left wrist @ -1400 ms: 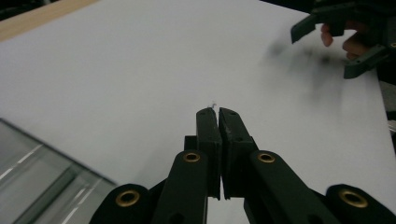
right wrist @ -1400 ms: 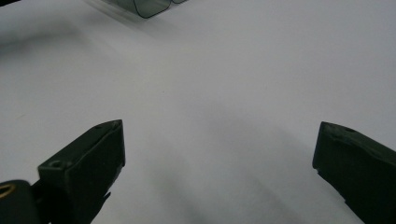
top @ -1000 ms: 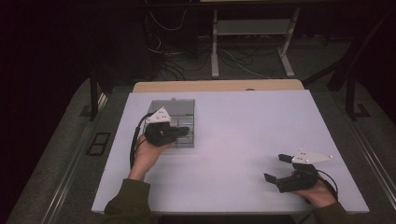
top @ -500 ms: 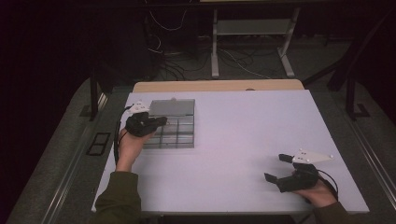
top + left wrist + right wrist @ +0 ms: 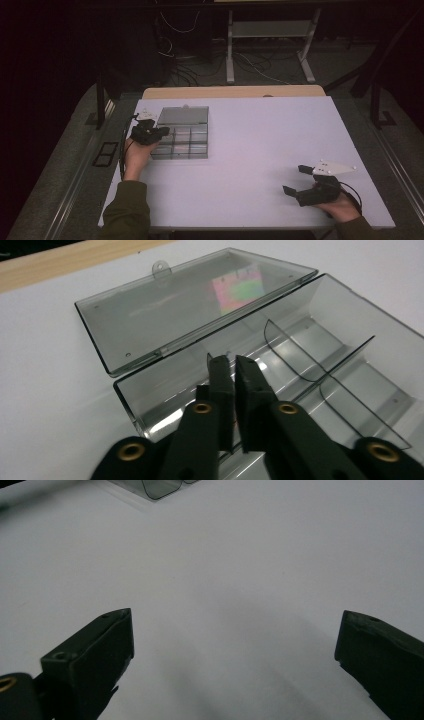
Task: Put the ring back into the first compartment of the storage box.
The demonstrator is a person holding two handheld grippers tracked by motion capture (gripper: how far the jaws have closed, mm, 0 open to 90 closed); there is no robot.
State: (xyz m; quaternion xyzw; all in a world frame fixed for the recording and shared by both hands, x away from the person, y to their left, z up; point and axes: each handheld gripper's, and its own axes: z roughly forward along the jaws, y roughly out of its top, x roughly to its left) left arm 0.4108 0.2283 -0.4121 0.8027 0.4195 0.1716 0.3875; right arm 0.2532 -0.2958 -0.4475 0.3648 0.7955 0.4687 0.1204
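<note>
Compartment box, a smoky clear plastic one, sits at the far left of the white table with its lid already swung right back and lying flat behind it, so the opening looks done. Its divided cells show nothing in them, so any filling or sorting is, I judge, yet to come. Left gripper hangs over the box's near-left corner, jaws pinched almost together on nothing, while right gripper rests well apart near the table's front right, jaws spread wide and empty.
</note>
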